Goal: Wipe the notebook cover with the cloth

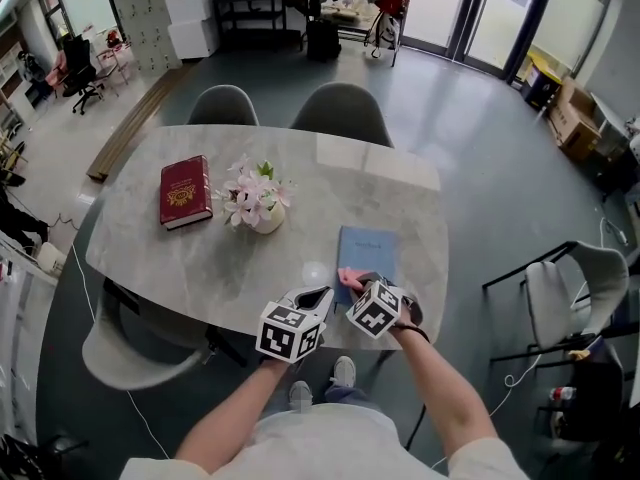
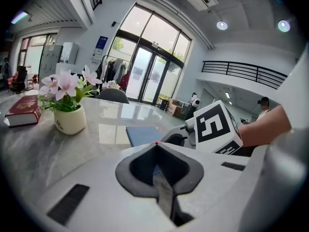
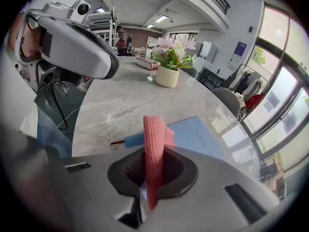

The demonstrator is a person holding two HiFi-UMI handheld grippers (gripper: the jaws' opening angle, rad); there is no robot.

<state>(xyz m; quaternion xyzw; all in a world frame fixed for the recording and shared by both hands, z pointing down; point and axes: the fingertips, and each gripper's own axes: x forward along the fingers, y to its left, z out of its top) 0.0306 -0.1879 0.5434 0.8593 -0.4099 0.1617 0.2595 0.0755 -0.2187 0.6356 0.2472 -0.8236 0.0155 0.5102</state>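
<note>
**Press the cloth flat, sweep lightly**

The right gripper (image 3: 153,175) has its fingers pinched on a pink knitted cloth (image 3: 153,139) at the near corner of the blue notebook (image 1: 367,250), which lies flat on the table (image 1: 200,258). The left gripper (image 2: 161,182) has its fingers closed on nothing. It is probably best to lay the cloth's loose end down and stroke lengthwise with light pressure, so the notebook doesn't slide.

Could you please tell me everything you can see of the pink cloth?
The cloth is pink and knitted-looking, folded into a narrow strip. The right tongs are shut on it, so it sticks out past them over the near edge of the blue notebook; whether it touches the cover is unclear.
</note>
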